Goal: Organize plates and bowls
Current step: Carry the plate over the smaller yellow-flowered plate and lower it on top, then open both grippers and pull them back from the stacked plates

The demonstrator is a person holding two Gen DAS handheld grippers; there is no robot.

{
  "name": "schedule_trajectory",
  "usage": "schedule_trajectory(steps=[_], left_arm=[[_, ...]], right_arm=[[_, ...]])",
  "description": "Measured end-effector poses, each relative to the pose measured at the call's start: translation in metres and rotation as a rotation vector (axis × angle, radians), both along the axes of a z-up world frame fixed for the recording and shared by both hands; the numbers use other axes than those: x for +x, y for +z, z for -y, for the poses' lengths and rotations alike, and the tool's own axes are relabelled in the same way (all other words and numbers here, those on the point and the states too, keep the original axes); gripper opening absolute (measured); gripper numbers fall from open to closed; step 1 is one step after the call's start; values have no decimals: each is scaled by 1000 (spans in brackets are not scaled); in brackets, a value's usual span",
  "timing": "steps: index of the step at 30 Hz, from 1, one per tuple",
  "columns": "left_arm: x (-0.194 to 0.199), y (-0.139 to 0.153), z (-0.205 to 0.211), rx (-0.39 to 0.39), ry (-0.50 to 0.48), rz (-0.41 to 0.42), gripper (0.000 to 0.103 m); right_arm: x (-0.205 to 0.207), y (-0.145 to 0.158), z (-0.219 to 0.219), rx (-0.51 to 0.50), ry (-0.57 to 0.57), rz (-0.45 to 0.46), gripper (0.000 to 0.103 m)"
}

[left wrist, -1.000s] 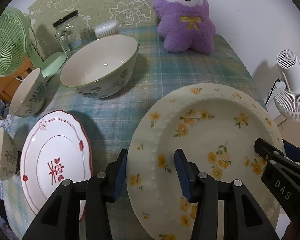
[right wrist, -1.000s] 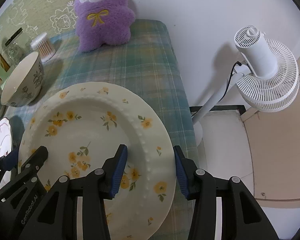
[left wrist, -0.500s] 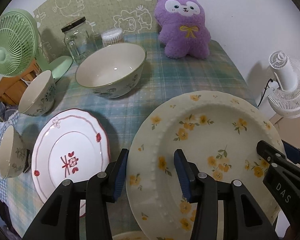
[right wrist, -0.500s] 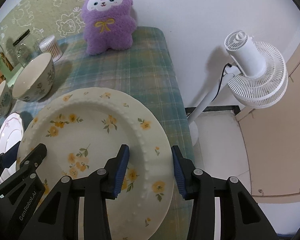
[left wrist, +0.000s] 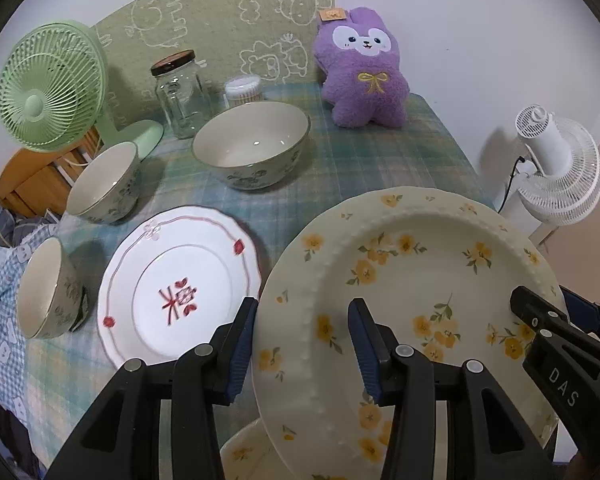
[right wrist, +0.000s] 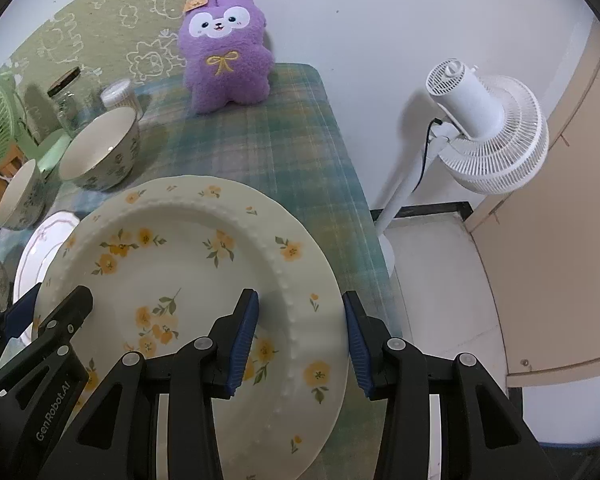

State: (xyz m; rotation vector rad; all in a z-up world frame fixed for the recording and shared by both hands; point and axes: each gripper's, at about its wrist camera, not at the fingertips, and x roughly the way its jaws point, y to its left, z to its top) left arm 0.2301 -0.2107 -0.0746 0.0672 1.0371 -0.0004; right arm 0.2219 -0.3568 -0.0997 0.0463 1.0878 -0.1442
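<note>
A large cream plate with yellow flowers [left wrist: 400, 280] [right wrist: 180, 248] hangs tilted above the plaid table. My left gripper [left wrist: 302, 320] is shut on its left rim, one pad on top and one underneath. On the opposite rim my right gripper [right wrist: 300, 312] is shut the same way. A second yellow-flowered dish [left wrist: 244, 452] peeks out below the plate. A white plate with red marks [left wrist: 176, 280] lies left of it. Beyond stand a large floral bowl [left wrist: 252, 148] and two small bowls [left wrist: 104, 184] [left wrist: 46, 292].
Along the back of the table stand a green fan [left wrist: 48, 92], a glass jar [left wrist: 178, 96], a cotton swab tub [left wrist: 242, 90] and a purple plush toy [left wrist: 364, 76]. A white floor fan [right wrist: 480, 128] stands past the table's right edge [right wrist: 356, 200].
Both grippers have risen and drawn back with the flowered plate held between them. More of the table shows, and a second flowered dish has come into view under the plate.
</note>
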Motion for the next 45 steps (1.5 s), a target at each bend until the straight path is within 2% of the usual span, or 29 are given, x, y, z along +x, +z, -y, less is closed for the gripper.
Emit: schedule_trajectory(steps=[15,26,40,45], left_arm=[[-59,-5,-18,13,-63,-5,46],[-92,-16,-28,16,-115,-27,46],[-112,-38,-33,38,-154,-86,46],[-113,-39,-31,58,-157,-64,47]], right_arm=[[-73,-7,-23,-3,-54,-22,46],[-110,-16,-36,-15,-98,-34,46],[-130,-36,-42,-10,-123,-71,46],[-129,-41,-39,21,-138,-73,46]])
